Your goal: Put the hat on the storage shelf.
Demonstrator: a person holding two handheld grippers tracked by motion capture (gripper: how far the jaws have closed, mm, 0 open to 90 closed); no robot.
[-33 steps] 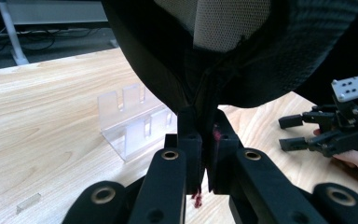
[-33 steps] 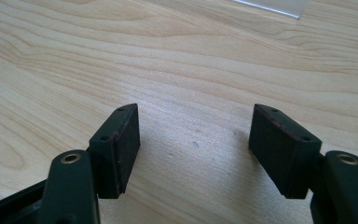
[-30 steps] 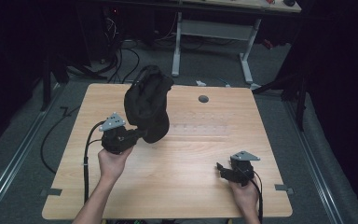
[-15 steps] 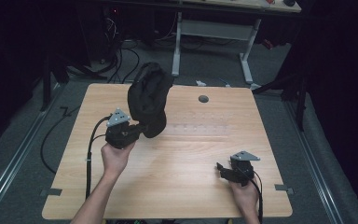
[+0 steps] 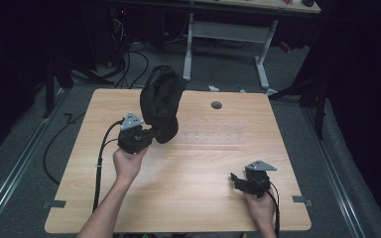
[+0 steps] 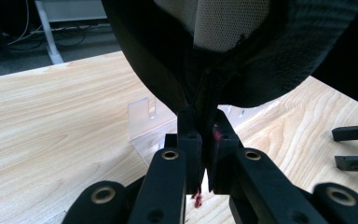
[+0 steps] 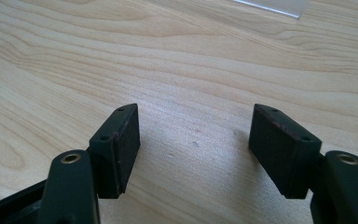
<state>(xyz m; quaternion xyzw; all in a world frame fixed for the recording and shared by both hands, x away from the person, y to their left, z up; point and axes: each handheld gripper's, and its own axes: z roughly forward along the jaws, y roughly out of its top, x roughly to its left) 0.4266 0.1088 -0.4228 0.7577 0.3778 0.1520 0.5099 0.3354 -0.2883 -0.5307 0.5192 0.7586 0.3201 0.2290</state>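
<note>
From above, the left tool [image 5: 146,136] is pinching the lower edge of a black cap [image 5: 161,106] and holding it up over the far left part of the desk [image 5: 188,198], so the cap is rising up and away from the tool's tips. The person's left hand [image 5: 126,163] is gripping that tool from behind. The right tool [image 5: 238,181] is sitting low near the desk's near right corner, well apart from the cap, with its jaws standing spread and nothing between them.

Along the left tool's own jaws, the left tool [image 6: 204,135] is pressing together on a fold of the cap [image 6: 279,51], which is hanging just above the tips; pale mesh lining is showing inside it. A clear plastic stand [image 6: 144,123] is standing on the desk just beyond the tips, and the other tool's jaws [image 6: 354,147] are showing far off to the side.

Along the right tool's jaws, the right tool [image 7: 193,135] is gaping wide over bare wood [image 7: 177,56], holding nothing.
</note>
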